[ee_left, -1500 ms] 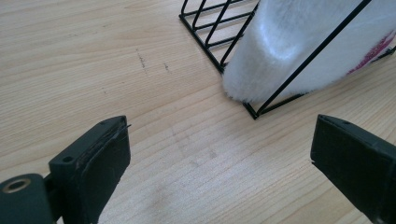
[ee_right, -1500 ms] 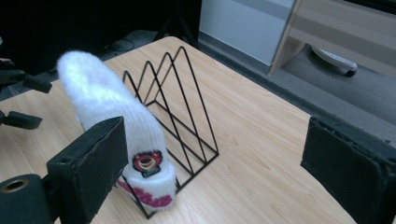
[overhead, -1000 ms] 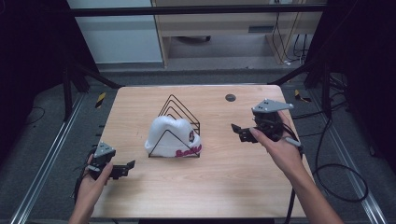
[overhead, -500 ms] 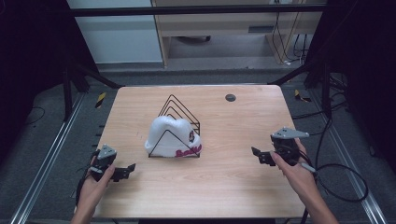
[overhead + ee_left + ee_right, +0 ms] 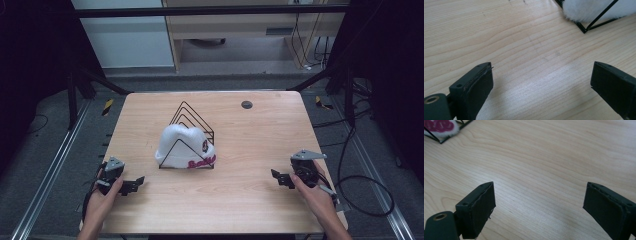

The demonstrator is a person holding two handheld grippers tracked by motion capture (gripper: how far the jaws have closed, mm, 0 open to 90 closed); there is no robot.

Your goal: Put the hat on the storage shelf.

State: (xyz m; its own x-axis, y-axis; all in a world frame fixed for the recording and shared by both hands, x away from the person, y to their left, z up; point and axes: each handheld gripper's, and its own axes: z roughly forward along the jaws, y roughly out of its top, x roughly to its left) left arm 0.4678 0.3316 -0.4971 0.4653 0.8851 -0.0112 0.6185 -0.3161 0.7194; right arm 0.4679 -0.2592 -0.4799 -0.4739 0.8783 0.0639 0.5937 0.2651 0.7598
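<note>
A light wooden table point(image 5: 240, 200) seen from above. At about 8 o'clock, near the table's left edge, a hand holds the left gripper point(image 5: 134, 184), jaws spread wide with bare wood between them. At the centre stands a black wire rack point(image 5: 192, 131) of triangular loops, holding a white fuzzy hat point(image 5: 181, 144) with dark red lettering. The lettering is too small to read, and the wires cross the hat's front. In the left gripper view, the hat point(image 5: 596, 8) and rack corner point(image 5: 585, 29) are cut off at 1 o'clock. A small dark disc point(image 5: 246, 104) lies at 12 o'clock. At 4 o'clock, the right gripper point(image 5: 281, 178) rests with its jaws gaping, nothing between them.
</note>
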